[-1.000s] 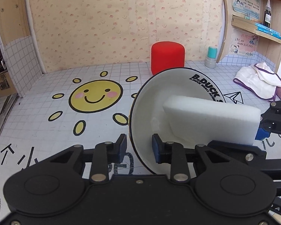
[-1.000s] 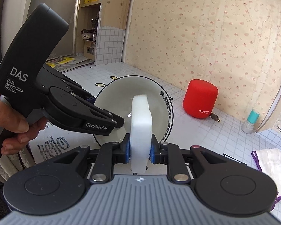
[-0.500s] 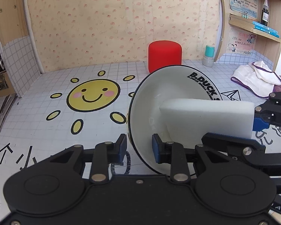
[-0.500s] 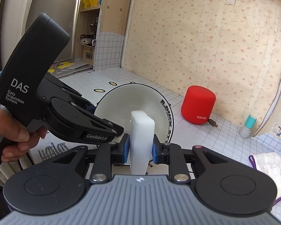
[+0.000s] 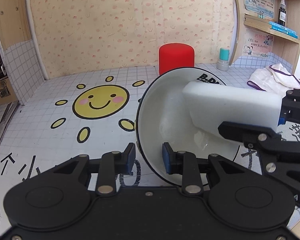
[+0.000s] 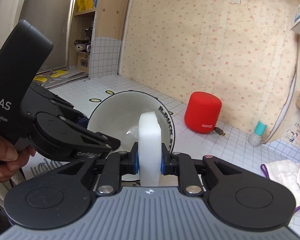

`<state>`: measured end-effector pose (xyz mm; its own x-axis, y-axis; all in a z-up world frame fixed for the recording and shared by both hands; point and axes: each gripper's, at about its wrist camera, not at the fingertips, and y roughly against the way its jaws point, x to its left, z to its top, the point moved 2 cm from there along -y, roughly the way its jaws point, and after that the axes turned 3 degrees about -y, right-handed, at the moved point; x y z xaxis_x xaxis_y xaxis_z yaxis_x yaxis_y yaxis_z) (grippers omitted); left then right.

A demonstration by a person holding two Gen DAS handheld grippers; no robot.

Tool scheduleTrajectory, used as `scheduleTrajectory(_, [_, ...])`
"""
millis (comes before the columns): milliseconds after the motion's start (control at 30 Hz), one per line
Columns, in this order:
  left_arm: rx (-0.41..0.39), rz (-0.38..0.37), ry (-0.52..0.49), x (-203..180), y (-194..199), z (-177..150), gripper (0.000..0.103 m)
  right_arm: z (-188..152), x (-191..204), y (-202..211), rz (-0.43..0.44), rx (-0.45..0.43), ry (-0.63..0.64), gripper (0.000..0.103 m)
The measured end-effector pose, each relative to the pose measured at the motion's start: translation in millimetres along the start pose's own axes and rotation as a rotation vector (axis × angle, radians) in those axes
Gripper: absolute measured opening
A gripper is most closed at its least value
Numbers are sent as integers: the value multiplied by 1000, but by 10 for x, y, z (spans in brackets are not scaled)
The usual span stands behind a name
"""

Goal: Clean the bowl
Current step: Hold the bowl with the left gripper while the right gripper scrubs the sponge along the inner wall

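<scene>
A white bowl (image 5: 160, 108) with a black rim and black lettering is held tilted above the table, its opening facing right. My left gripper (image 5: 148, 158) is shut on its near rim, one pad inside and one outside. A white sponge block (image 5: 230, 106) reaches into the bowl from the right, its end against the upper inner wall near the lettering. In the right wrist view my right gripper (image 6: 149, 163) is closing its jaws on that sponge (image 6: 150, 140), the blue pads pressing both flat sides, with the bowl (image 6: 118, 116) straight ahead.
A red cylindrical speaker (image 5: 177, 58) stands behind the bowl near the wall. A teal-capped bottle (image 5: 223, 60) and a white cloth (image 5: 274, 78) lie at the right under a wooden shelf. A sun sticker (image 5: 101, 105) marks the tiled tabletop. A person's hand (image 6: 2, 156) grips the left tool's handle.
The sponge has slid upward inside the bowl, from the lower middle of the wall towards the rim with the lettering. The bowl and the left gripper stayed put.
</scene>
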<state>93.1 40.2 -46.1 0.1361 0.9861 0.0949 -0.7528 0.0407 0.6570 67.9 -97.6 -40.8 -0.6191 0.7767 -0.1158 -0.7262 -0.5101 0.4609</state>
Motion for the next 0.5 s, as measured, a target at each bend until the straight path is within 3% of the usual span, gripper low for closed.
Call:
scheduleTrajectory(133, [0,-5,-4,-19,-10,-1,31,-22,-14,-41,32,18,2,21])
scheduleTrajectory(433, [1,-14,-6,-20,-5,-2,31,-61,-33,-96,200,75,-59,22])
scheduleTrajectory(500, [2,-15,-10,-29,-8,0,31,-65,-39,-109,190,80,-66,22])
